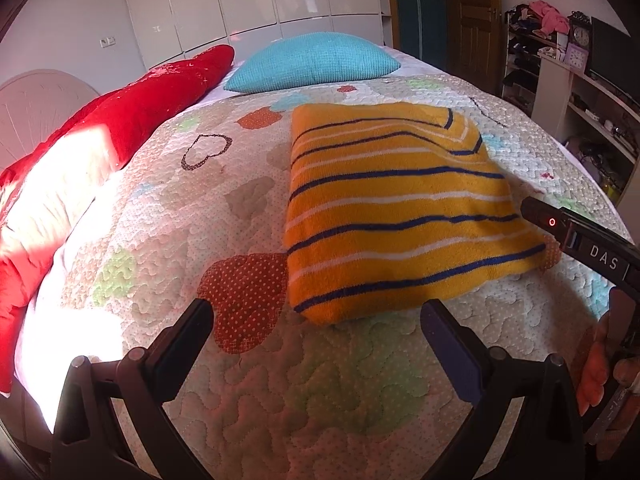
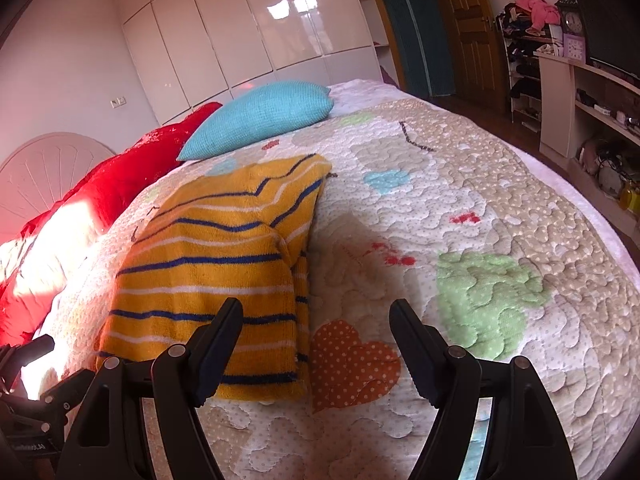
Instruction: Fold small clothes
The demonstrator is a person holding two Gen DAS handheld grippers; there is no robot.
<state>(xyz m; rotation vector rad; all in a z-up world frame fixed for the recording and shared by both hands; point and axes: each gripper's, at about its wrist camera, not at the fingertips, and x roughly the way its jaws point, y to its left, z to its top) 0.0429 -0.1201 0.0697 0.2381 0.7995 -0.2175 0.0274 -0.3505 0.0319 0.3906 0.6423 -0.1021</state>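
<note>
A yellow garment with blue and white stripes [image 1: 396, 208] lies folded into a rough rectangle on the quilted bedspread [image 1: 248, 380]. My left gripper [image 1: 316, 312] hovers open just short of its near edge, nothing between the fingers. In the right wrist view the same garment [image 2: 208, 276] lies left of centre, with a folded flap on top. My right gripper [image 2: 316, 316] stands open over the garment's near right corner; its left finger [image 2: 220, 344] overlaps the cloth in the view, its right finger is over bare quilt. The right gripper's body [image 1: 592, 248] shows at the left wrist view's right edge.
A turquoise pillow [image 1: 316, 62] and red pillows [image 1: 132, 112] lie at the bed's far and left sides. White wardrobes [image 2: 248, 28] stand behind. Shelves with clutter and clocks [image 2: 572, 40] line the right wall beyond the bed's edge. A hand [image 1: 600, 368] shows at lower right.
</note>
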